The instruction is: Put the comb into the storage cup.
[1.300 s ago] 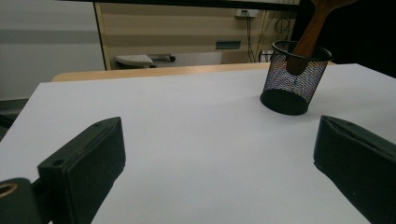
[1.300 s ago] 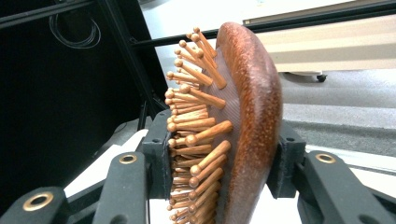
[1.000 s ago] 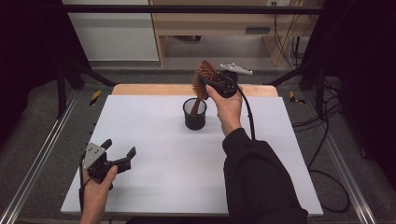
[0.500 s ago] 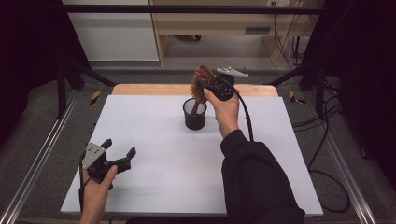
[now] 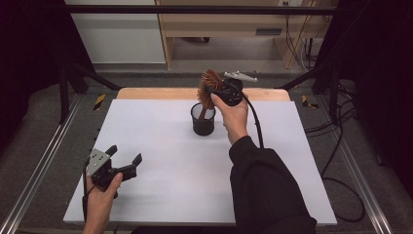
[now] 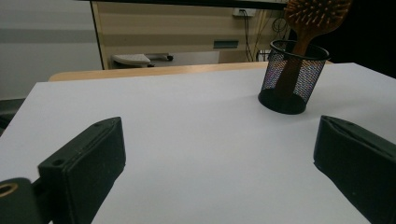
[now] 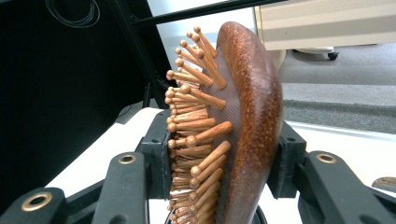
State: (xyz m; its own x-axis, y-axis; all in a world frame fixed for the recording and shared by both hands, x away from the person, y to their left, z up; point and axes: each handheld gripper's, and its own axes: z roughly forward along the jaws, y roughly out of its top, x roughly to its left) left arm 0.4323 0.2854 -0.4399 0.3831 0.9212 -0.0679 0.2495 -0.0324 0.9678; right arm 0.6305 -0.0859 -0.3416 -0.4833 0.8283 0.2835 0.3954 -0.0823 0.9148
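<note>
Right gripper [image 5: 212, 91]: upper centre of high view; jaws clamped across the head of the wooden hairbrush [image 7: 243, 121], bristles against one pad.
Hairbrush: handle already down inside the black mesh cup [image 5: 203, 119], head above the rim.
Left gripper [image 5: 124, 158]: lower left, jaws wide, nothing between them.
Risk: releasing while the brush leans could tip the light cup on the white table [image 5: 160, 195]; bristle-side grip may slip.
</note>
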